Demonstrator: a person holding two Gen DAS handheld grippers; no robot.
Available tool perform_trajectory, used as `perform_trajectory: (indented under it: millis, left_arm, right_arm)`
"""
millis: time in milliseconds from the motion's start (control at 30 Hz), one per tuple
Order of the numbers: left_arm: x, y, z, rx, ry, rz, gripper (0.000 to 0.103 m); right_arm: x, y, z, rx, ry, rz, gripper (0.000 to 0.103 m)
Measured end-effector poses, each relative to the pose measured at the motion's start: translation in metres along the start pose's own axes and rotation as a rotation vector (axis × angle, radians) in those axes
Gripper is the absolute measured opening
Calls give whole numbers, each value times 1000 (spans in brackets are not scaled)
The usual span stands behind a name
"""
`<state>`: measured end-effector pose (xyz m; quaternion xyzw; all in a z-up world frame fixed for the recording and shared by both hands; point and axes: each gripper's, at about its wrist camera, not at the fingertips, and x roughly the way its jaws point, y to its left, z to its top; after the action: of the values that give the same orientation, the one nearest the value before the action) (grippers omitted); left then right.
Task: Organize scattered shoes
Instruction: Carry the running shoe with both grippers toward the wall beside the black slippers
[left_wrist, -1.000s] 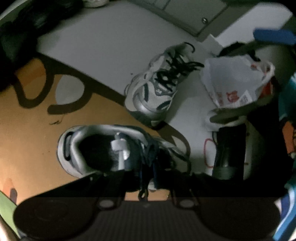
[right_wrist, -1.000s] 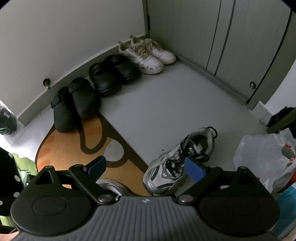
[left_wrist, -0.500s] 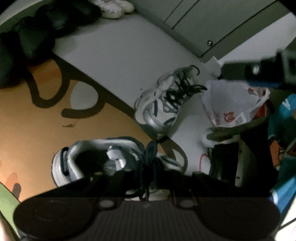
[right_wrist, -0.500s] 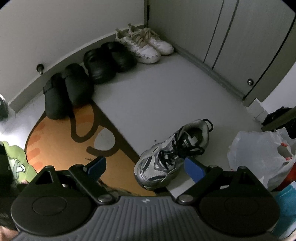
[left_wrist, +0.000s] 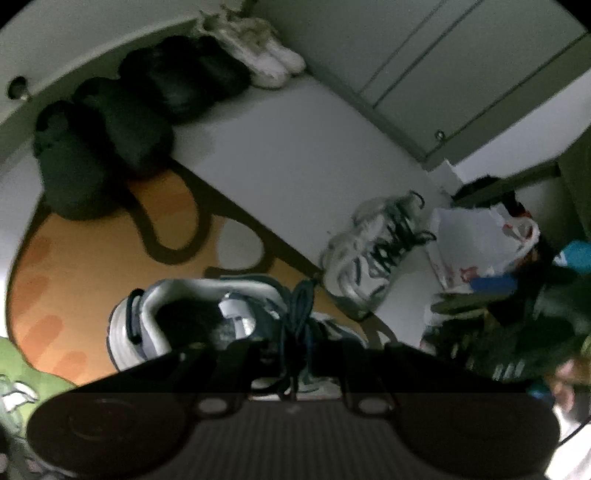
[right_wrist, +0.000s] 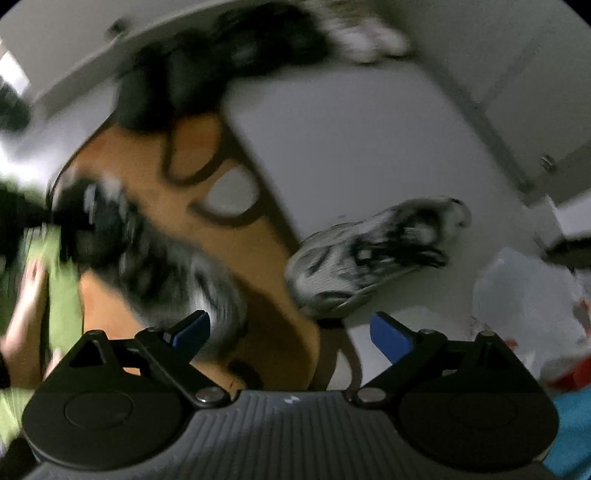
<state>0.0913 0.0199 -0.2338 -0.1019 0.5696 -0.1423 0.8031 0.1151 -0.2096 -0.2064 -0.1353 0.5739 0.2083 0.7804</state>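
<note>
My left gripper (left_wrist: 295, 354) is shut on a grey and navy sneaker (left_wrist: 207, 325), gripping it at the laces, and holds it above the orange mat (left_wrist: 92, 266). Its mate, a grey sneaker with black laces (left_wrist: 376, 254), lies on the grey floor beside the mat and also shows in the right wrist view (right_wrist: 373, 251). My right gripper (right_wrist: 290, 334) is open and empty, with blue pads, above the mat's edge. The held sneaker (right_wrist: 155, 251) appears blurred at the left of the right wrist view.
Two pairs of black shoes (left_wrist: 110, 133) and a pair of white sneakers (left_wrist: 258, 51) line the far wall. A white plastic bag (left_wrist: 480, 240) and dark clutter sit at the right. Grey cabinet doors (left_wrist: 443, 74) close the back. Green cloth (right_wrist: 62, 280) lies left.
The left gripper has lifted the sneaker and pulled back, bringing the shoe row into view. The right gripper has swung down and left, toward the mat; its view is blurred.
</note>
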Motion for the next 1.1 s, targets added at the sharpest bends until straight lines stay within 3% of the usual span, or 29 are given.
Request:
perform_trajectory:
  millis: [400, 800, 900, 1100]
  left_arm:
    - [-69, 58, 27, 17, -83, 31, 11]
    - [-85, 123, 33, -47, -113, 24, 11]
    - [-85, 146, 32, -106, -119, -3, 11]
    - [-79, 186, 27, -151, -134, -26, 11]
  right_arm:
    - [9, 93, 25, -374, -9, 197, 100]
    - [51, 192, 103, -549, -49, 263, 103]
    - [65, 210, 127, -613, -109, 259, 103]
    - [95, 243, 147, -636, -82, 300, 103]
